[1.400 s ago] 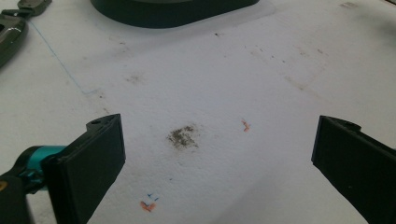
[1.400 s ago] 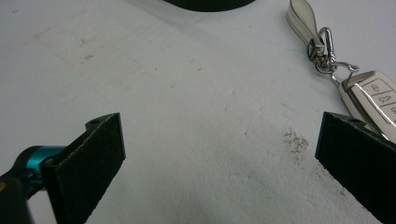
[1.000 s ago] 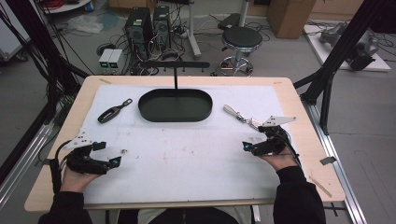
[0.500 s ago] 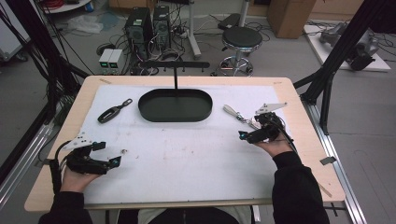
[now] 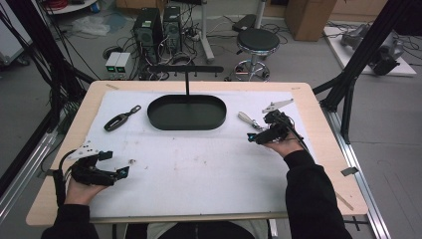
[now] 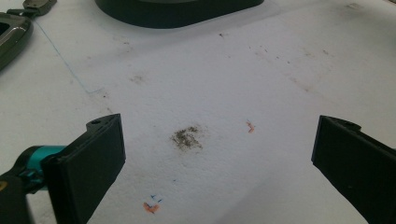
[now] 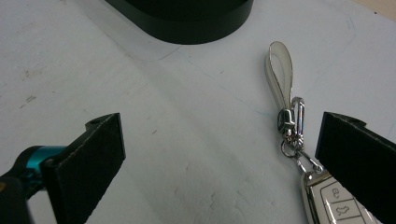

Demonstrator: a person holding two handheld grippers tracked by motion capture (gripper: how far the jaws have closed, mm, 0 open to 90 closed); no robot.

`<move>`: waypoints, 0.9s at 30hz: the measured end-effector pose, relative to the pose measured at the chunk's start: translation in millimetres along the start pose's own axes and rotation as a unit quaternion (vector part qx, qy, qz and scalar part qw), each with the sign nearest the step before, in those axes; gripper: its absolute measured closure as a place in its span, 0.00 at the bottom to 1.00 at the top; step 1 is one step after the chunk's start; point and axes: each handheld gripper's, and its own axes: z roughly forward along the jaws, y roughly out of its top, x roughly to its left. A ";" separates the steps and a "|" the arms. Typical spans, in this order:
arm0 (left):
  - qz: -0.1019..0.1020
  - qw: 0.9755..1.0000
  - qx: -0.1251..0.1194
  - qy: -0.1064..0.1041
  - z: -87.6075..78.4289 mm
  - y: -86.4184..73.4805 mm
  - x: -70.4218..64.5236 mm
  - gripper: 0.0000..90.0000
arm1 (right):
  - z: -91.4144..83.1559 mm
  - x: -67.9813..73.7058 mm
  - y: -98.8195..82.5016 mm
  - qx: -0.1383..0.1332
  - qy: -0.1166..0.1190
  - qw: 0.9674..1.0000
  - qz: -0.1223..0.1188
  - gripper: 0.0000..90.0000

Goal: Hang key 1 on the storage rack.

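1. One wide desk point(image 5: 318, 199) is carrying everything, and a white mat point(image 5: 199, 169) is covering most of its top; the mat is showing scuffs and small coloured marks in the left gripper view.
2. Your two forearms are coming in from the near edge, one at each side, both in dark sleeves.
3. At the far middle of the mat, a black oval tray point(image 5: 186, 112) is sitting flat, with a thin black post standing up just behind it.
4. Your left tool point(image 5: 123, 172) is resting low over the near left part of the mat, well apart from the tray. Its jaws are standing wide apart, with bare stained mat between them.
5. Your right tool point(image 5: 252, 138) is hovering at the right side of the mat, pointing left towards the tray. Its jaws are gaping too and are gripping nothing.
6. Lying on the mat just beside your right tool is the white key fob point(image 7: 334, 205). It is peeking out beside the right-hand jaw in the right gripper view, partly hidden by that jaw, and its white strap loop point(image 7: 280, 65) is stretching away towards the tray on a metal clasp point(image 7: 292, 119).
7. Far left of the tray, a dark key fob point(image 5: 119, 119) is lying on the mat, well apart from both tools.
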 end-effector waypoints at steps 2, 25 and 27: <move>0.000 1.000 -0.001 0.000 0.2 0.1 -0.4 0.04 | 3.4 -3.5 3.9 0.001 0.000 1.000 0.005 0.01; -0.001 1.000 -0.001 -0.005 2.4 0.2 2.6 0.04 | 49.8 -36.6 42.7 0.063 0.008 0.998 -0.008 0.01; 0.001 1.000 0.002 -0.005 2.5 0.2 2.1 0.04 | 58.0 -42.5 43.0 0.063 -0.001 0.998 -0.005 0.01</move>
